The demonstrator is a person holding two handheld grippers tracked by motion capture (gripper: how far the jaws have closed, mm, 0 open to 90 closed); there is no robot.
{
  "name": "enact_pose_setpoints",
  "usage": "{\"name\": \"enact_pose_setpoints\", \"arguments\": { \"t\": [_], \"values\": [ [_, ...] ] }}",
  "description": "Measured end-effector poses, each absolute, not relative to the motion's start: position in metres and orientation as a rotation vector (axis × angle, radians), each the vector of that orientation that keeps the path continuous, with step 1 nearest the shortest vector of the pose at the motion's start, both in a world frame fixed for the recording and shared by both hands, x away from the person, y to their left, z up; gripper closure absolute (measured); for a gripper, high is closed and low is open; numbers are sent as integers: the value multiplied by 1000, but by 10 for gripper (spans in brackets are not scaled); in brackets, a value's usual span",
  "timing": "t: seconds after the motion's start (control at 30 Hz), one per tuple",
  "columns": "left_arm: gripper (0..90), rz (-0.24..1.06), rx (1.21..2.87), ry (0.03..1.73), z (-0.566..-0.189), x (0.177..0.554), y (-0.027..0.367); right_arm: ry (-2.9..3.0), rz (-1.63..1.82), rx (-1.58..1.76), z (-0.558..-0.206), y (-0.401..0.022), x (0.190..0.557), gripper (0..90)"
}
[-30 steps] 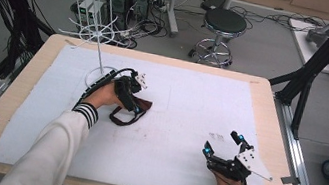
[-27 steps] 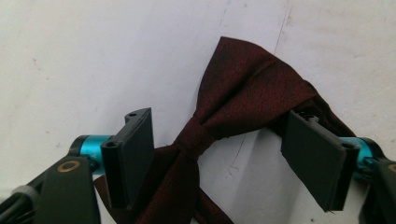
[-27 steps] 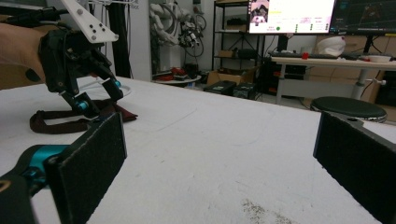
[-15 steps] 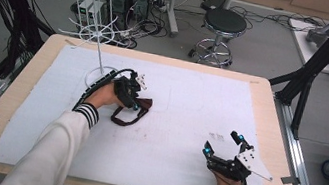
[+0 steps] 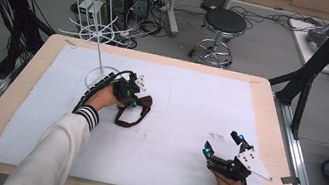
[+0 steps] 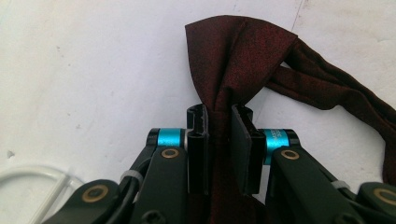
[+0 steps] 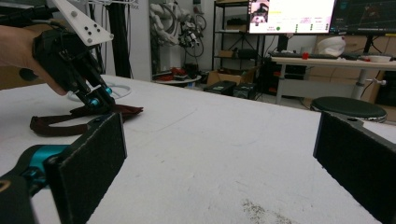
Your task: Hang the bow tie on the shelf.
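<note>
Jaws of the left gripper [image 6: 218, 122] are pinched on the knot of a dark maroon fabric bow tie [image 6: 238, 60], its wing fanning out beyond the jaw tips and its neck strap [image 6: 336, 98] trailing away over the white foam sheet [image 5: 182, 126] that covers the wooden worktop [image 5: 15, 93]. From the high view the tie lies left of centre on the sheet, just beside the ring base of a white wire display stand [image 5: 98, 68] at the far left. The grasp looks made, but the tie seems to rest on the sheet, so lifting it and, as I judge, hanging it on the stand are left to do. At the near right the right gripper [image 5: 225, 146] rests with jaws spread wide and empty, well apart from the tie
</note>
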State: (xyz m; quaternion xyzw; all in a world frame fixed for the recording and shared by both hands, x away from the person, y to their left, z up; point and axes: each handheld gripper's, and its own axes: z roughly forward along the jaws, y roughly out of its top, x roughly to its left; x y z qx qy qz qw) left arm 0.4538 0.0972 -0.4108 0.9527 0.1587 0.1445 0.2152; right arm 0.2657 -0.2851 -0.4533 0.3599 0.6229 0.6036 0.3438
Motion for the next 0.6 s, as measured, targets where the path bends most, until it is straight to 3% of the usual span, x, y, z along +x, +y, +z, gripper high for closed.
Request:
{"name": "enact_pose_setpoints", "arguments": {
  "t": [0.6],
  "values": [
    [774,485,2481,548,-377,427,98,1616,1568,933,-453,-285,266,18]
  ]
}}
